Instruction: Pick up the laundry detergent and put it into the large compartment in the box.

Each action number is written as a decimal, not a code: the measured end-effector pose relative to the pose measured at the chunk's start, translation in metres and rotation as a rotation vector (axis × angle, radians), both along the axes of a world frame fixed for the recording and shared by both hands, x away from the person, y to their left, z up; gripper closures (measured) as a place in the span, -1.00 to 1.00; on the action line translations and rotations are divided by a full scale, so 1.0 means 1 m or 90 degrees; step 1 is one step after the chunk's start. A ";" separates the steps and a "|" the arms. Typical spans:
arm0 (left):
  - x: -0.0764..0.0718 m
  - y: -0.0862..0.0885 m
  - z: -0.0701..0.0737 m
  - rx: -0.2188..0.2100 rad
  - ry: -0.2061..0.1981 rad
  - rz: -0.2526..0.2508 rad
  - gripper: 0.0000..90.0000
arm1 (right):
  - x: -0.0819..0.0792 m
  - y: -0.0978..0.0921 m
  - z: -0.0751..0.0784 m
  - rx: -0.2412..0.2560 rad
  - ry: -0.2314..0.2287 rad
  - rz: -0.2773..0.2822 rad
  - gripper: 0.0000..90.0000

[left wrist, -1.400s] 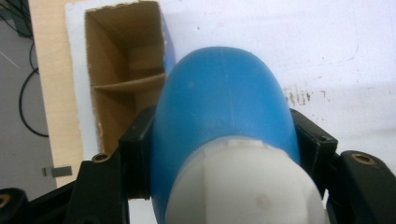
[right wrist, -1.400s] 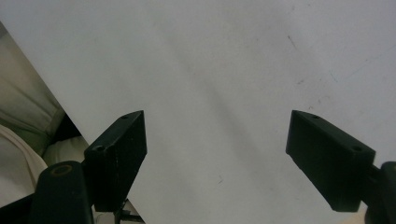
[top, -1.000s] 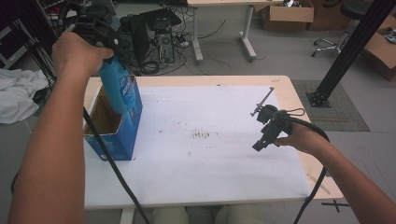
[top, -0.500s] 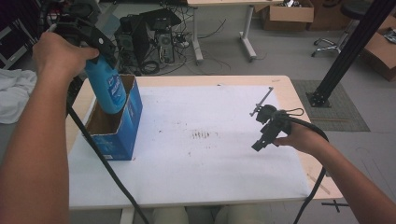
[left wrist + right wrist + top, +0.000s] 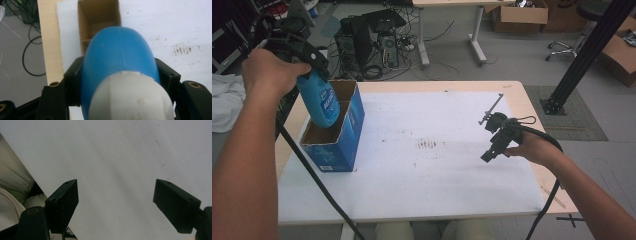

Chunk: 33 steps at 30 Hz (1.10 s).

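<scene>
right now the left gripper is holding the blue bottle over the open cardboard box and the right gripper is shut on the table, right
Not quite. The right gripper is open: the right gripper view shows its jaws wide apart over the white table with nothing between them. The rest holds: the left gripper grips the blue bottle over the open cardboard box, as the high view shows.

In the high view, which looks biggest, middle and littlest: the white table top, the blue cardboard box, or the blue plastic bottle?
1. White table top, by far the biggest.
2. Blue cardboard box.
3. Blue plastic bottle, smallest, though it is held up closer to the camera and partly hidden by the left gripper.
</scene>
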State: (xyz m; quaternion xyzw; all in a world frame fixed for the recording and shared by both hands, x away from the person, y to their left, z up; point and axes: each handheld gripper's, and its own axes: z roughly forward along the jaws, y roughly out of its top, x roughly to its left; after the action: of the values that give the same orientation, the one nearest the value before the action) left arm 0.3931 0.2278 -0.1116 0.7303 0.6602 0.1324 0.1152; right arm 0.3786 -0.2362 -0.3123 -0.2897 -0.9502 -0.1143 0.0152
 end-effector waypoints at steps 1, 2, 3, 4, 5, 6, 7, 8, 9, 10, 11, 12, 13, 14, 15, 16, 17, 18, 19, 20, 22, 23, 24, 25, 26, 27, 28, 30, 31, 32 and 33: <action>0.000 0.000 0.000 0.000 0.000 0.000 -0.15 | 0.000 0.000 0.000 0.000 0.000 0.000 -0.55; 0.000 0.001 -0.002 0.001 0.001 0.001 -0.15 | 0.000 0.000 0.000 0.000 0.000 -0.002 -0.55; 0.000 0.002 -0.005 0.003 0.000 0.001 -0.15 | 0.000 0.000 0.000 0.000 0.001 -0.003 -0.55; 0.000 0.003 -0.008 0.005 0.002 -0.001 -0.15 | 0.000 0.001 0.000 0.000 0.001 -0.004 -0.55; 0.000 0.004 -0.011 0.007 0.002 -0.003 -0.15 | 0.000 0.001 0.000 0.000 0.002 -0.005 -0.55; 0.000 0.004 -0.015 0.008 0.005 -0.005 -0.15 | 0.000 0.001 -0.001 0.000 0.002 -0.005 -0.55; 0.001 0.005 -0.017 0.009 0.008 -0.006 -0.15 | 0.000 0.001 -0.001 0.000 0.002 -0.005 -0.55; 0.001 0.005 -0.021 0.009 0.008 -0.010 -0.15 | 0.001 0.001 -0.001 0.000 0.001 -0.002 -0.55; 0.001 0.005 -0.024 0.009 0.009 -0.012 -0.15 | 0.001 0.001 -0.001 -0.001 0.001 -0.001 -0.55; 0.002 0.006 -0.028 0.009 0.013 -0.012 -0.15 | 0.001 0.002 -0.002 0.000 0.001 0.000 -0.55; 0.002 0.006 -0.031 0.009 0.014 -0.015 -0.15 | 0.001 0.002 -0.002 0.001 0.000 0.001 -0.55; 0.003 0.006 -0.035 0.009 0.015 -0.017 -0.15 | 0.001 0.002 -0.002 0.000 -0.001 0.003 -0.55; 0.004 0.007 -0.038 0.008 0.017 -0.017 -0.15 | 0.001 0.002 -0.002 0.000 0.002 0.000 -0.55; 0.004 0.007 -0.041 0.008 0.018 -0.017 -0.15 | 0.001 0.002 -0.002 0.000 0.002 0.000 -0.55; 0.005 0.007 -0.045 0.009 0.020 -0.018 -0.15 | 0.001 0.002 -0.003 -0.001 0.003 -0.001 -0.55; 0.005 0.007 -0.048 0.009 0.021 -0.019 -0.15 | 0.001 0.002 -0.003 -0.001 0.003 -0.001 -0.55; 0.005 0.008 -0.052 0.008 0.023 -0.018 -0.15 | 0.001 0.001 -0.003 0.000 0.002 -0.001 -0.55; 0.006 0.008 -0.054 0.008 0.022 -0.020 -0.15 | 0.001 0.001 -0.003 -0.001 0.004 -0.003 -0.55; 0.006 0.009 -0.057 0.009 0.023 -0.020 -0.15 | 0.001 0.001 -0.004 -0.001 0.003 -0.002 -0.55; 0.007 0.009 -0.060 0.010 0.025 -0.022 -0.15 | 0.001 0.000 -0.005 0.000 0.004 -0.004 -0.55; 0.007 0.010 -0.067 0.012 0.026 -0.024 -0.15 | 0.001 0.000 -0.005 -0.001 0.004 -0.005 -0.55; 0.008 0.010 -0.071 0.013 0.030 -0.023 -0.15 | 0.001 0.000 -0.006 -0.003 0.009 -0.007 -0.55; 0.008 0.010 -0.074 0.013 0.032 -0.024 -0.15 | 0.001 0.000 -0.006 -0.003 0.009 -0.007 -0.55; 0.009 0.010 -0.078 0.014 0.033 -0.024 -0.15 | 0.001 0.001 -0.006 -0.002 0.008 -0.006 -0.55; 0.009 0.011 -0.081 0.014 0.035 -0.026 -0.15 | 0.001 0.001 -0.007 -0.002 0.007 -0.005 -0.55; 0.009 0.011 -0.085 0.014 0.033 -0.026 -0.15 | 0.001 0.001 -0.007 -0.003 0.009 -0.006 -0.55; 0.010 0.012 -0.090 0.014 0.038 -0.025 -0.15 | 0.001 0.001 -0.007 -0.001 0.009 -0.006 -0.55; 0.010 0.013 -0.098 0.013 0.038 -0.025 -0.15 | 0.001 0.002 -0.008 -0.002 0.011 -0.008 -0.55; 0.010 0.014 -0.101 0.012 0.041 -0.024 -0.15 | 0.001 0.002 -0.009 -0.003 0.014 -0.009 -0.55; 0.011 0.015 -0.106 0.011 0.040 -0.022 -0.15 | 0.001 0.001 -0.010 -0.003 0.014 -0.009 -0.55; 0.011 0.016 -0.109 0.010 0.042 -0.022 -0.15 | 0.001 0.001 -0.011 -0.005 0.015 -0.009 -0.55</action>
State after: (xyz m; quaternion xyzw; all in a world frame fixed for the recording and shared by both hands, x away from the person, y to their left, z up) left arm 0.4041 0.2433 -0.2202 0.7468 0.6496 0.1112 0.0896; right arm 0.3797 -0.2350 -0.3228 -0.2979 -0.9483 -0.1071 0.0241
